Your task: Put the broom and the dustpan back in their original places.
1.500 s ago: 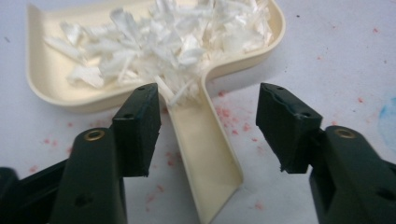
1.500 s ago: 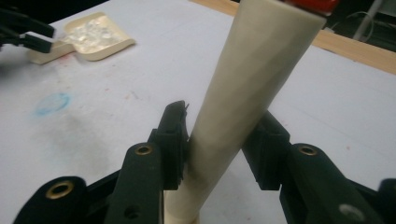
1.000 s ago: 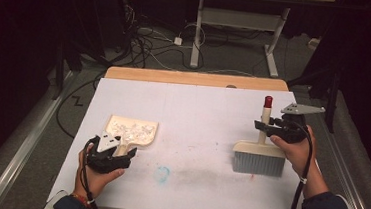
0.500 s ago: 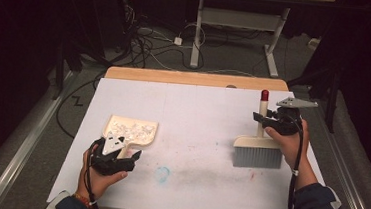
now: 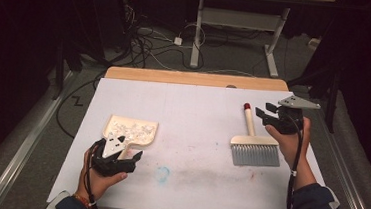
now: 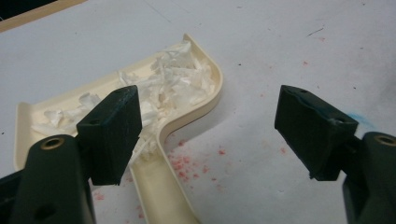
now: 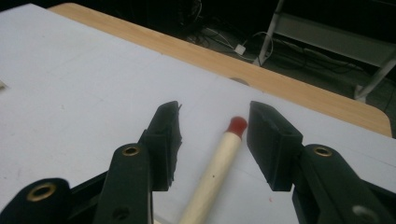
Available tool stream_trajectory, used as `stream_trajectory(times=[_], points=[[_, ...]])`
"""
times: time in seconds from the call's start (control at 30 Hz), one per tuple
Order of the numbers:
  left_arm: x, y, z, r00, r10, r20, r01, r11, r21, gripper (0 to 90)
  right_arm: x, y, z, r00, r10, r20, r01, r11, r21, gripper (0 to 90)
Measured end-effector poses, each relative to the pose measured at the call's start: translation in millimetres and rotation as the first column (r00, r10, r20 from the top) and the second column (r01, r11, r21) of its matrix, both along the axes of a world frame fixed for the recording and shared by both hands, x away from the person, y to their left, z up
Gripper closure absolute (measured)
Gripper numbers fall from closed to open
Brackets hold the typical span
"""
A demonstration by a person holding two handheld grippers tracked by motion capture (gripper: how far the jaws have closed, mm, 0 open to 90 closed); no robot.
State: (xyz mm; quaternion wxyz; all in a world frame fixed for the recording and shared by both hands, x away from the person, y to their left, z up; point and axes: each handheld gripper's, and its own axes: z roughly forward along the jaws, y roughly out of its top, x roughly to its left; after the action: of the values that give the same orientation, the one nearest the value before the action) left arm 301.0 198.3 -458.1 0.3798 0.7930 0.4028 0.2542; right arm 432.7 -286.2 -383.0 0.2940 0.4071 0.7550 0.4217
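A cream dustpan (image 5: 130, 129) with white shreds (image 6: 173, 87) in it lies on the white table at the left. Its handle (image 6: 159, 186) runs back beneath my left gripper (image 5: 119, 150), close to one jaw. That gripper's (image 6: 208, 121) jaws have just been opening and stand wide apart, holding nothing. At the right lies a grey-bristled brush (image 5: 255, 151). Its pale handle (image 7: 212, 175) with a red tip (image 7: 236, 124) lies between the jaws of my right gripper (image 7: 212, 126). My right gripper (image 5: 264, 113) has just been opening too; its pads stand clear of the handle.
White paper (image 5: 197, 115) covers the table, with a wooden edge (image 5: 195, 78) at the back. A blue smudge (image 5: 162, 172) and reddish specks (image 6: 187, 163) mark the paper. Cables and metal table legs (image 5: 197, 30) stand on the floor beyond.
Both pairs of jaws have spread apart. The right gripper has let go of the brush handle and shifted slightly; the brush now rests flat. The left hand has stayed where it was.
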Motion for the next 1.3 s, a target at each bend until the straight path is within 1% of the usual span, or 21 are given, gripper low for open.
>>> stream_trajectory(times=[0.03,0.1,0.17,0.2,0.23,0.27,0.33,0.43,0.47,0.53,0.6,0.63,0.7,0.73,0.8,0.83,0.9,1.1,1.13,1.2,1.3], points=[[-0.3,0.3,-0.1,1.0,-0.004,0.002,0.004,1.0,-0.001,22.7,-0.5,0.0,0.1,1.0,-0.004,0.009,0.004,1.0,-0.002,53.4],[-0.9,0.6,-0.3,1.0,-0.001,0.007,0.001,1.0,0.007,22.7,-1.9,-0.1,0.6,0.9999,0.006,0.015,-0.006,1.0,0.015,53.6],[-1.6,1.2,-0.6,0.9999,-0.001,0.011,0.001,1.0,0.004,22.7,-3.2,0.8,0.8,0.9997,0.002,0.025,-0.002,1.0,0.006,53.5],[-2.0,1.4,-0.8,0.9999,0.0,0.012,0.0,1.0,0.008,22.7,-3.7,0.5,0.5,0.9993,-0.002,0.037,0.002,1.0,0.009,52.6],[-3.3,2.4,-0.8,0.9999,-0.005,0.014,0.004,0.9998,0.017,21.9,-4.2,0.5,0.3,0.9992,-0.01,0.04,0.01,1.0,0.015,51.0],[-4.6,3.5,-1.2,0.9998,-0.007,0.02,0.007,0.9999,0.008,20.6,-4.5,0.5,-0.2,0.999,-0.017,0.04,0.016,1.0,0.018,50.1],[-5.9,5.6,-1.0,0.9997,0.0,0.024,-0.001,1.0,0.008,20.6,-5.1,0.6,-0.6,0.9992,-0.003,0.04,0.002,1.0,0.027,47.5],[-6.7,6.4,-1.5,0.9996,-0.001,0.03,0.001,1.0,0.005,20.6,-6.5,1.8,-0.1,0.9987,-0.002,0.05,0.0,1.0,0.03,44.2],[-7.0,5.6,-2.0,0.9995,0.0,0.031,0.0,0.9999,0.011,20.5,-7.4,2.3,0.5,0.998,0.005,0.062,-0.007,0.999,0.032,41.7],[-7.8,4.3,-3.2,0.9993,-0.015,0.034,0.014,0.9998,0.012,20.0,-8.8,3.5,1.6,0.9971,-0.001,0.076,-0.002,0.999,0.032,37.3],[-8.8,1.9,-4.1,0.999,-0.025,0.039,0.024,0.9994,0.023,19.5,-10.7,5.6,3.1,0.9934,-0.039,0.108,0.037,0.999,0.025,33.1],[-9.2,1.2,-4.2,0.9987,-0.029,0.041,0.028,0.9992,0.028,19.4,-11.5,5.6,3.6,0.9928,-0.038,0.114,0.035,0.999,0.032,32.2],[-9.7,0.1,-4.6,0.9986,-0.029,0.043,0.028,0.9991,0.033,18.7,-12.9,6.7,4.4,0.9916,-0.04,0.123,0.036,0.999,0.038,26.7],[-9.9,-0.1,-4.9,0.9986,-0.031,0.043,0.029,0.999,0.033,18.7,-14.1,8.0,4.5,0.9897,-0.067,0.126,0.063,0.997,0.04,21.7],[-10.3,-0.8,-5.1,0.9986,-0.031,0.042,0.029,0.9989,0.035,18.7,-15.7,9.8,4.9,0.9839,-0.102,0.147,0.098,0.995,0.03,18.9],[-10.5,-1.2,-5.1,0.9985,-0.034,0.044,0.032,0.9988,0.036,18.7,-16.5,10.1,5.0,0.9819,-0.107,0.156,0.103,0.994,0.033,17.3],[-10.8,-2.2,-5.3,0.9982,-0.041,0.045,0.039,0.9986,0.036,18.7,-17.6,10.7,4.8,0.9827,-0.102,0.154,0.097,0.994,0.043,16.6],[-11.1,-2.5,-5.6,0.9977,-0.049,0.045,0.048,0.998,0.041,18.4,-18.9,12.6,4.1,0.9836,-0.083,0.16,0.077,0.996,0.042,16.2],[-11.1,-2.3,-5.5,0.9977,-0.052,0.045,0.05,0.998,0.04,18.4,-19.6,13.5,4.3,0.9833,-0.081,0.163,0.075,0.996,0.041,16.3],[-11.3,-3.4,-5.9,0.9981,-0.044,0.044,0.042,0.9977,0.054,18.4,-21.2,15.2,4.9,0.9835,-0.074,0.165,0.069,0.997,0.037,16.3],[-12.7,-4.3,-6.1,0.9973,-0.057,0.047,0.054,0.9971,0.054,18.4,-24.5,17.9,6.7,0.983,-0.064,0.172,0.06,0.998,0.028,16.5]])
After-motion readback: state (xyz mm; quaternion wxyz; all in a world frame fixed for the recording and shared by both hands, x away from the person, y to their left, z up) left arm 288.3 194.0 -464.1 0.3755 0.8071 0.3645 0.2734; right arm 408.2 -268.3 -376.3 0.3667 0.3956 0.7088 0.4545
